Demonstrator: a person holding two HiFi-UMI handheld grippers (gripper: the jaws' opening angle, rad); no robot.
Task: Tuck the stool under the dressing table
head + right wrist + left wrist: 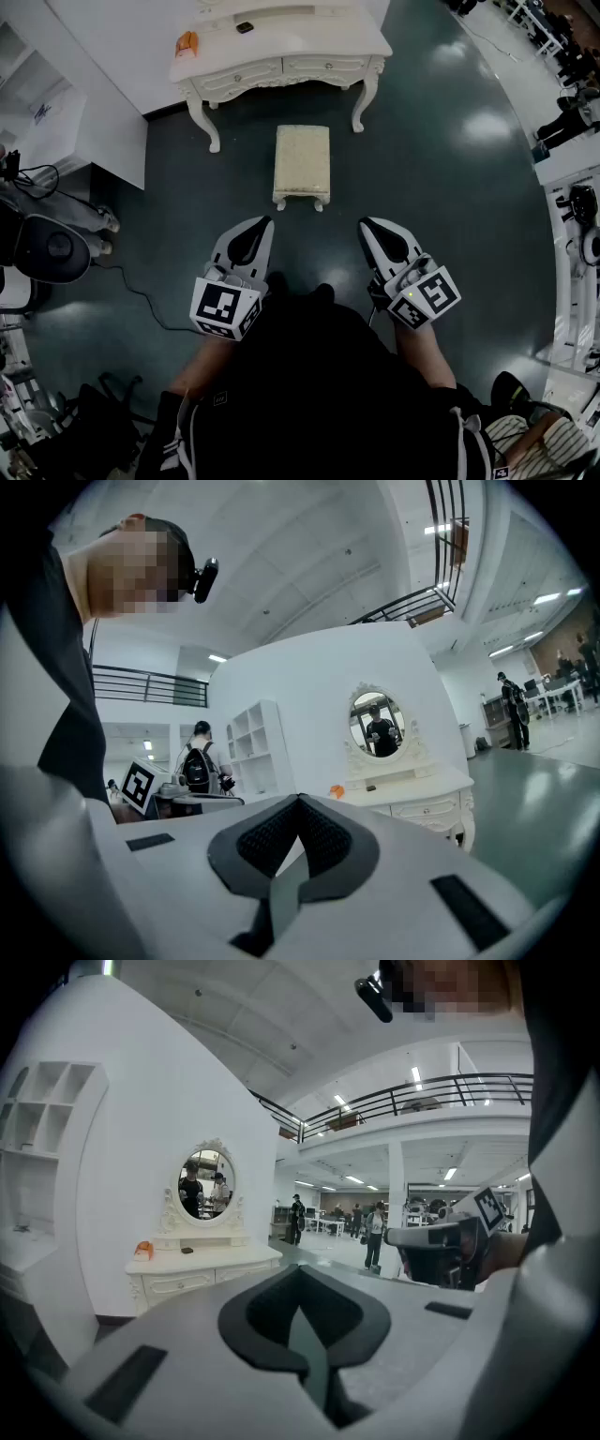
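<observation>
Floor: dark, glossy grey-green floor (450, 187) of a big white hall, with ceiling lights mirrored in it
Stool: cream upholstered stool (302, 164) on short white legs, upright on the floor, its long side running toward the table
Stool position: in front of the dressing table (281, 42), roughly centred on the gap between the table's front legs, its far end near the drawer front and not under the top
Stool to jaws: ahead of both grippers and between their lines, well apart from each, touched by neither
Left gripper: left gripper (267, 223) held low in front of the person, tips pointing toward the stool; in the left gripper view its jaws (300, 1269) are closed tip to tip with nothing between them
Right gripper: right gripper (366, 225) level with the left one and apart from it; in the right gripper view the jaws (300, 799) meet at the tips, also empty
Table top: an orange object (187, 42) at the left end, a small dark object (245, 27) nearer the middle
Mirror: oval mirror (206, 1183) in an ornate white frame above the table, showing the person
Surroundings: white shelf unit (42, 1147) left of the table, a black cable (141, 300) trailing on the floor at the left
</observation>
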